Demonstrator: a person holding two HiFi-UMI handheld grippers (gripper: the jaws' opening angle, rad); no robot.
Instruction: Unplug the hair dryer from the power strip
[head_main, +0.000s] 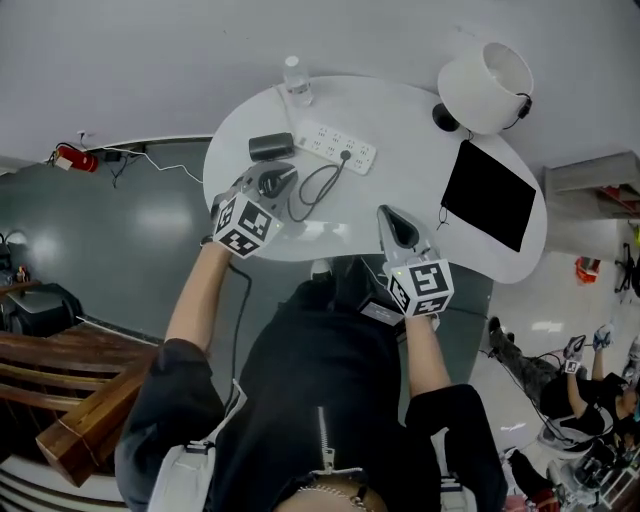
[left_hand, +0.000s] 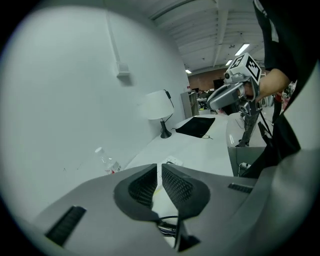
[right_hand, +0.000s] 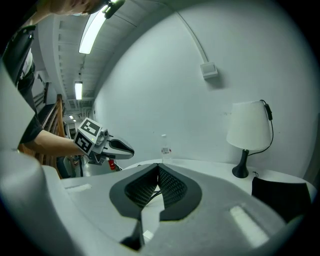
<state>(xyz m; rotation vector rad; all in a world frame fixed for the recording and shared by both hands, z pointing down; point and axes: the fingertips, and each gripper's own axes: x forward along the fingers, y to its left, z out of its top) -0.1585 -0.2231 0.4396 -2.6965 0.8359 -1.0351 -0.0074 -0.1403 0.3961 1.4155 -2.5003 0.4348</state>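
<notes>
Approach, seemingly — left tool (left_hand: 159, 170) and right tool (right_hand: 158, 170) pressed together (empty); next, spread one around the plug (head_main: 345, 155).

Black short-sleeved top (head_main: 330, 400) with zip; grey left gripper (head_main: 286, 178) and right gripper (head_main: 388, 212) bear black-and-white marker cubes.

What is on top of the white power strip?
One black plug sits in the power strip, near its right end in the head view. The socket under the plug is covered.
</notes>
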